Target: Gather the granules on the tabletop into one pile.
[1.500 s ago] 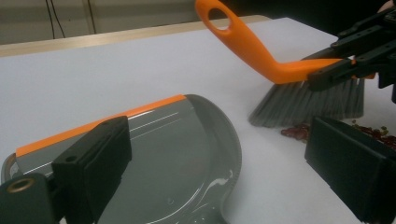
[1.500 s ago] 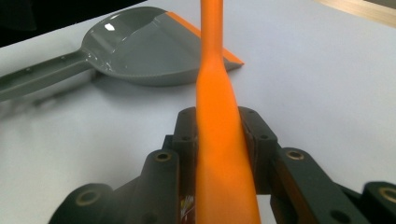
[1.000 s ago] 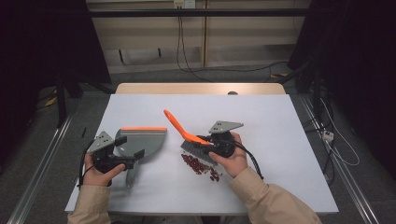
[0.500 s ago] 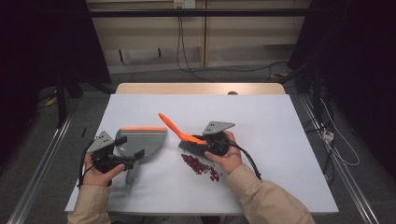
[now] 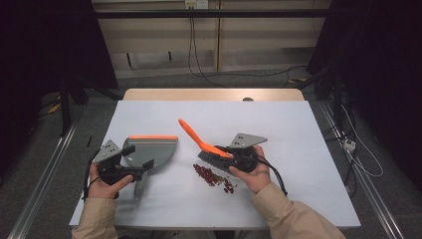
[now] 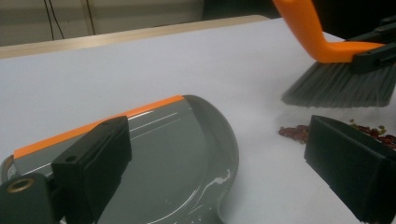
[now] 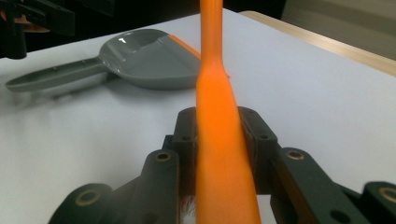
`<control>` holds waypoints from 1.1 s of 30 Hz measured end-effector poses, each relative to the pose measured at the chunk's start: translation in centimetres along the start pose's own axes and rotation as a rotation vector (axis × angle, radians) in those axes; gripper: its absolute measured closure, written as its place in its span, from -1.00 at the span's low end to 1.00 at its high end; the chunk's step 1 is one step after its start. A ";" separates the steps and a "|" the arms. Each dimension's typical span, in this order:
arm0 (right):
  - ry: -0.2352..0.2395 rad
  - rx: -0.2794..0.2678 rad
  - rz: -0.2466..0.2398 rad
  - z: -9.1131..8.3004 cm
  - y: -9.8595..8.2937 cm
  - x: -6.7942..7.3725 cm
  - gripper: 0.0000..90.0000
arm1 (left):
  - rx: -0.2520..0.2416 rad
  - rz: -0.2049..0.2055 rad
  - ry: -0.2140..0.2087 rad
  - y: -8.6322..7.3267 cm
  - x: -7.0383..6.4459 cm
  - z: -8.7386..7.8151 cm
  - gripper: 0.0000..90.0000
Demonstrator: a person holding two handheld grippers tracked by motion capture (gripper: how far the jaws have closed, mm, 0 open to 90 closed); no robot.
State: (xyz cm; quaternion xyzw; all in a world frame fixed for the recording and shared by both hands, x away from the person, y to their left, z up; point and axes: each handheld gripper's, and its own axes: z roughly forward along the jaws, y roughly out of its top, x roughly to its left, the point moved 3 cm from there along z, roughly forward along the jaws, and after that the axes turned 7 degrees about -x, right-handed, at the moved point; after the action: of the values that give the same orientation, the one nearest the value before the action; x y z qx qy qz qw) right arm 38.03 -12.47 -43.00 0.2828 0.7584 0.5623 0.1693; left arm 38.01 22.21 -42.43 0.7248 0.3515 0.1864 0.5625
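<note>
White worktop (image 5: 298,149) carries your grey dustpan (image 5: 152,149) at left. Your left gripper (image 6: 224,163) hovers over its handle, jaws open. Your right gripper (image 5: 234,158) clamps the brush (image 5: 204,144), bristles just beyond the red bits (image 5: 214,178).

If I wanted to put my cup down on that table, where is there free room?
The far strip of the table beyond the dustpan and brush is bare, as is the right side past the right gripper. It is crowded near the front middle, around the red bits between the hands.
</note>
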 end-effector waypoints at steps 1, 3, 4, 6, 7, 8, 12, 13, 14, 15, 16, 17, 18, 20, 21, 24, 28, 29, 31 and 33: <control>-0.014 0.002 0.000 -0.5 -0.3 0.0 0.59 | 0.000 0.000 -0.001 0.0 0.0 0.0 -0.84; -0.043 0.000 0.000 -1.6 -0.9 0.0 0.58 | 0.001 0.001 -0.001 0.0 -0.1 0.0 -0.84; -0.067 -0.002 -0.003 -2.1 -1.3 -0.1 0.59 | -0.001 0.000 -0.002 0.0 -0.1 0.1 -0.84; -0.109 -0.002 0.001 -3.1 -2.0 -0.4 0.59 | -0.001 0.000 -0.001 0.0 -0.1 0.0 -0.84; -0.132 0.000 0.014 -3.5 -2.5 -0.5 0.58 | -0.001 -0.001 -0.003 0.0 -0.2 0.1 -0.84; -0.143 -0.001 0.021 -3.9 -2.9 -0.6 0.58 | 0.000 0.000 -0.003 0.0 -0.2 0.1 -0.84; -0.163 0.003 0.015 -4.8 -3.9 -0.6 0.58 | 0.002 0.005 -0.003 0.0 -0.3 0.1 -0.84; -0.164 0.008 0.019 -4.9 -3.9 -0.6 0.58 | 0.000 0.006 -0.003 0.1 -0.3 0.1 -0.84; -0.166 0.017 0.017 -4.9 -3.9 -0.6 0.57 | -0.001 0.007 -0.004 0.1 -0.3 0.1 -0.84; -0.155 0.026 0.016 -4.9 -3.8 -0.5 0.56 | -0.001 0.008 -0.005 0.1 -0.4 0.1 -0.84; -0.142 0.039 0.025 -4.8 -3.8 -0.5 0.53 | -0.001 0.008 -0.005 0.1 -0.4 0.1 -0.84; -0.143 0.044 0.027 -4.8 -3.6 -0.5 0.42 | -0.001 0.007 -0.004 0.1 -0.4 0.1 -0.84; -0.138 0.058 0.037 -4.7 -3.5 -0.5 0.29 | 0.001 0.009 -0.004 0.1 -0.4 0.1 -0.84; -0.133 0.094 0.050 -4.4 -3.4 -0.5 0.26 | 0.000 0.004 -0.006 0.1 -0.4 0.1 -0.84; -0.136 0.109 0.040 -4.3 -3.3 -0.5 0.33 | 0.000 0.004 -0.006 0.1 -0.4 0.1 -0.84; -0.141 0.103 0.053 -4.3 -2.8 -0.5 0.40 | 0.002 0.004 -0.007 0.1 -0.4 0.2 -0.84; -0.145 0.132 0.049 -4.6 -2.5 -0.6 0.58 | 0.005 0.004 -0.009 0.0 -0.5 0.2 -0.84; -0.153 0.137 0.056 -4.7 -2.5 -0.5 0.58 | 0.005 0.005 -0.009 0.0 -0.5 0.2 -0.84; -0.151 0.140 0.061 -4.9 -2.6 -0.4 0.58 | 0.006 0.004 -0.007 0.0 -0.4 0.2 -0.84; -0.166 0.135 0.077 -5.0 -2.7 -0.3 0.59 | 0.005 0.004 -0.007 0.0 -0.4 0.2 -0.84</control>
State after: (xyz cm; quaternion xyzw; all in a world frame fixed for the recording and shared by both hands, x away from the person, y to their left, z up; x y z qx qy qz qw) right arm 34.70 -16.98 -44.04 0.3681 0.7664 0.4909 0.1903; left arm 37.86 21.73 -42.42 0.7274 0.3486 0.1843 0.5616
